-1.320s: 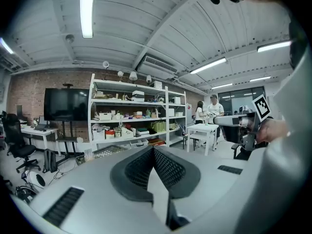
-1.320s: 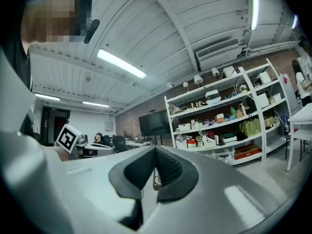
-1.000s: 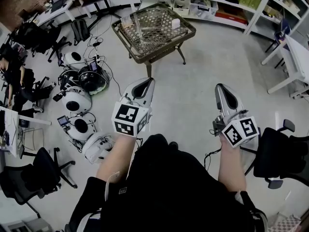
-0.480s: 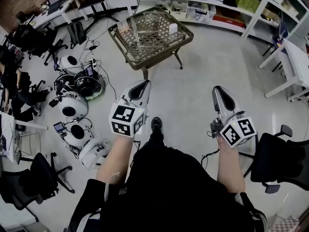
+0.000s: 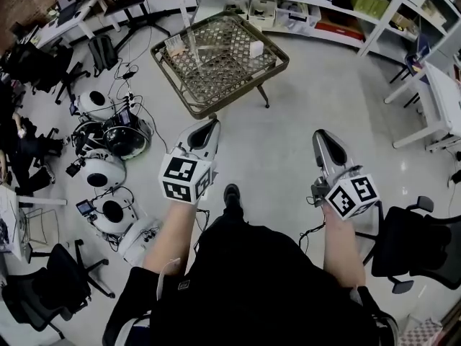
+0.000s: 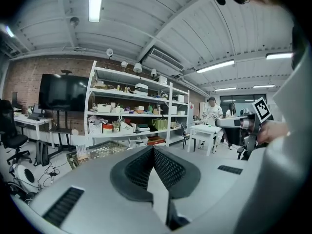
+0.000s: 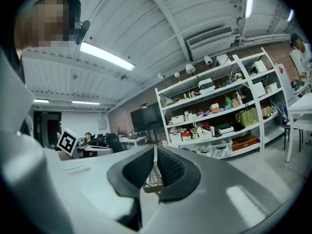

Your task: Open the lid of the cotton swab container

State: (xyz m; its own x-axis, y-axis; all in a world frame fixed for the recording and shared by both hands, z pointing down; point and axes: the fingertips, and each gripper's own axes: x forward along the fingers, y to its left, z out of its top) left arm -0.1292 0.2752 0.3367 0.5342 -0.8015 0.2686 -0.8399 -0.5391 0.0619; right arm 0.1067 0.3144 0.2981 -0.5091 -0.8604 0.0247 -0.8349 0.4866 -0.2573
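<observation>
A metal lattice table [image 5: 209, 103] stands ahead on the floor, well beyond both grippers. On it sit a small white container [image 5: 256, 48] and a clear box [image 5: 173, 45]; I cannot tell which is the cotton swab container. My left gripper [image 5: 209, 123] is held at waist height, shut and empty, its tips meeting [image 6: 153, 148] in the left gripper view. My right gripper [image 5: 320, 135] is level with it. Its jaws stand a narrow slit apart [image 7: 155, 150] with nothing between them. The table [image 7: 152, 177] shows through that slit.
Round white machines [image 5: 101, 171] and cables lie on the floor to the left. Black office chairs [image 5: 414, 236] stand at the right and lower left. Stocked shelves [image 5: 310, 9] line the back wall behind the table, and a white desk [image 5: 432, 99] is at the right. A person [image 6: 212, 113] stands far off.
The table has drifted down and left in the head view as the person walks toward it, and a shoe has come into sight. Both grippers keep their pose in front of the body.
</observation>
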